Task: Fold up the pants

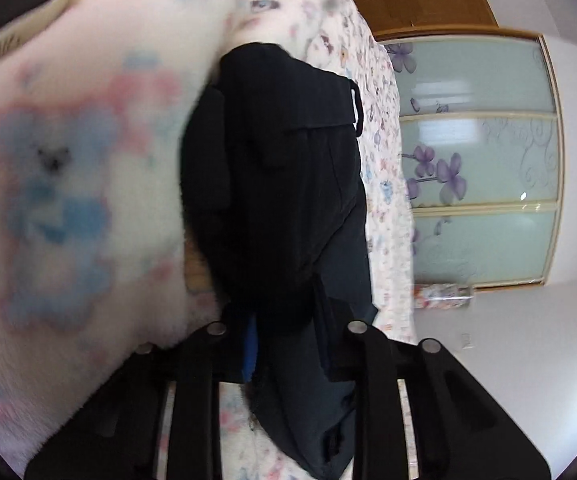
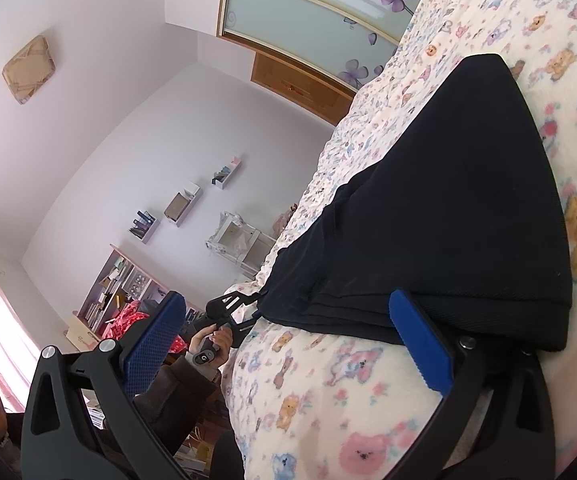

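Observation:
The black pants (image 1: 284, 184) lie folded in layers on a bed with a teddy-bear blanket (image 1: 64, 184). In the left wrist view my left gripper (image 1: 284, 344) is shut on an end of the pants, with black cloth bunched between its fingers. In the right wrist view the pants (image 2: 448, 216) lie as a stacked fold. My right gripper (image 2: 288, 344) is open, its blue-padded fingers (image 2: 420, 340) spread wide. One finger lies against the near folded edge; the other hangs off the bed side.
A flowered sliding wardrobe (image 1: 476, 160) stands beyond the bed. In the right wrist view the person's hand holds the left gripper's handle (image 2: 216, 332) at the bed edge, with shelves and clutter (image 2: 128, 288) behind.

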`<state>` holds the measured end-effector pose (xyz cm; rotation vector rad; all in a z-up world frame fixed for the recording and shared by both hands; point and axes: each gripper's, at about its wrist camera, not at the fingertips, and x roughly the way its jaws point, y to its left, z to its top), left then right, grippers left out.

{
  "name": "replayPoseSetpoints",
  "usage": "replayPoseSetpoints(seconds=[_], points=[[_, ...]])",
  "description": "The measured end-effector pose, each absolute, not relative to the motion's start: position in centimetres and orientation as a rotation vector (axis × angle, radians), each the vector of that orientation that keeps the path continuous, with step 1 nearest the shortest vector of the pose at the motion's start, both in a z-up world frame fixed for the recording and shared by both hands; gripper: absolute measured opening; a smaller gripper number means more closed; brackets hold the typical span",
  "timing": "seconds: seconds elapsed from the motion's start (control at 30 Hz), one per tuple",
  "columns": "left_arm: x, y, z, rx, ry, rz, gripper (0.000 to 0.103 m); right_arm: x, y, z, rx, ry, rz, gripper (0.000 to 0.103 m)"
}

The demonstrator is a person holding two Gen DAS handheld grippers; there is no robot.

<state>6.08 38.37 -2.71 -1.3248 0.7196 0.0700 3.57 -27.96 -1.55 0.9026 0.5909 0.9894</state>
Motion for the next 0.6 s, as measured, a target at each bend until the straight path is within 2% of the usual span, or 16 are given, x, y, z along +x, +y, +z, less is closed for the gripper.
replayPoseSetpoints(seconds=[0.23,0.33,0.5,0.6], points=[[6.5,37.6,-0.8,-1.247,0.757,0.166,0.019,3.3,-26.8,1.0,0.759,0.582,0.892,0.102],[6.7,37.0,0.2,-1.182,0.773,0.197,0.019,3.6,-27.0,0.3,0.807,0.631,0.884,0.102],[6.5,36.8,0.4,-1.165,0.778,0.215,0.019,1.9,-28.4,3.4,0.848,0.443,1.120,0.102],[6.4,36.8,0.0,-1.175,0.778,0.222,0.019,2.9,-29.4,3.2,0.855,0.435,1.007,0.102]])
